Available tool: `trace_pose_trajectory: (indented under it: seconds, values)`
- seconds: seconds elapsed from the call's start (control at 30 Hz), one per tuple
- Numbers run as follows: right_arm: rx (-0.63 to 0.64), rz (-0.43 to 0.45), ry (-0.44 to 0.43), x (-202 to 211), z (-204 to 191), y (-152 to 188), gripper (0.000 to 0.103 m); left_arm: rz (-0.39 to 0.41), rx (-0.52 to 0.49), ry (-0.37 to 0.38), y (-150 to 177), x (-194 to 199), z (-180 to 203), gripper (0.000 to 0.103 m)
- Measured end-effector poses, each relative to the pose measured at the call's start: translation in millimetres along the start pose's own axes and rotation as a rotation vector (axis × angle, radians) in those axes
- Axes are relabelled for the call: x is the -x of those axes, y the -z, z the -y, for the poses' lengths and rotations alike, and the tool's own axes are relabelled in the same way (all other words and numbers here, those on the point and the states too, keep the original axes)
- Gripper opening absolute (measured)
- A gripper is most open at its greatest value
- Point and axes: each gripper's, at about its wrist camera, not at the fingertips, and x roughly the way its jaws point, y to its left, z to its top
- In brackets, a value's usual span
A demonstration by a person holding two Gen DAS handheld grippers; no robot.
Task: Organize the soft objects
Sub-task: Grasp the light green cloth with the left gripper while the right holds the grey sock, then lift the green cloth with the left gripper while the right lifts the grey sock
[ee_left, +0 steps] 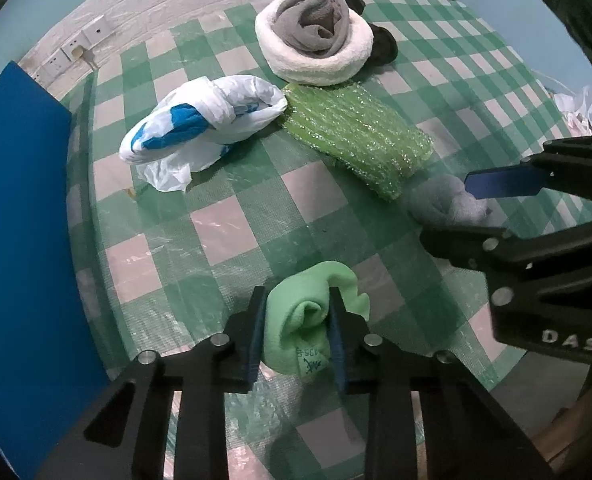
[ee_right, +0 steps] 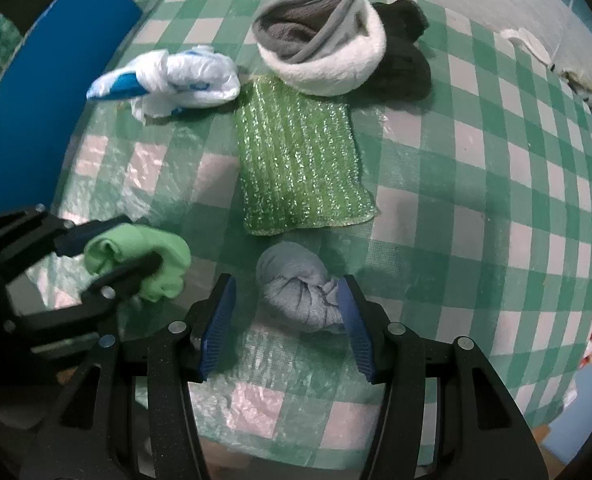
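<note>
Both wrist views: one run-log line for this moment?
left gripper: shut on green sock | right gripper: open around grey sock | sock on checkered tablecloth

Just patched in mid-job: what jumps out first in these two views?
The left tongs are shut on a rolled green cloth at the near edge of the checked table. The right tongs stand open around a knotted grey cloth. Behind lies a glittery green pad.

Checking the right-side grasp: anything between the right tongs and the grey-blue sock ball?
Nothing visible. The grey-blue sock ball already sits between the open right tongs, its right side at the right finger pad. The green sponge cloth lies beyond it.
</note>
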Motion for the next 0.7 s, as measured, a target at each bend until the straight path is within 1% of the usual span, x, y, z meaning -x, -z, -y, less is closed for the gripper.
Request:
trace_pose_trajectory:
  seconds: [0.23, 0.27, 0.33, 0.37, 0.43, 0.53, 0.6, 0.7]
  values:
    - [0.022, 0.000, 0.046, -14.9, -10.0, 5.7, 0.054, 0.014, 0.024, 0.001, -5.8, 1.3, -16.2, 0.027]
    - [0.022, -0.003, 0.051, -24.4, -12.5, 7.8, 0.053, 0.015, 0.026, 0.001, -6.3, 1.6, -17.3, 0.027]
    - [0.027, -0.010, 0.068, -30.5, -13.7, 10.0, 0.043, 0.018, 0.028, 0.000, -7.0, 2.1, -18.7, 0.027]
    - [0.031, -0.005, 0.073, -32.5, -13.7, 9.6, 0.043, 0.019, 0.028, 0.000, -4.6, 3.9, -17.2, 0.027]
    - [0.028, -0.003, 0.072, -32.0, -13.9, 10.0, 0.038, 0.021, 0.029, -0.002, -6.1, 2.2, -19.2, 0.027]
    - [0.031, 0.005, 0.079, -28.7, -14.2, 4.5, 0.035, 0.027, 0.028, -0.009, -2.3, 6.7, -15.8, 0.027]
    - [0.029, 0.017, 0.084, -20.6, -6.6, -4.7, 0.035, 0.033, 0.029, -0.017, -4.3, 7.7, -18.9, 0.027]
    - [0.012, 0.039, 0.074, -5.0, -8.1, -5.6, 0.035, 0.047, 0.034, -0.027, -3.7, 14.8, -18.5, 0.027]
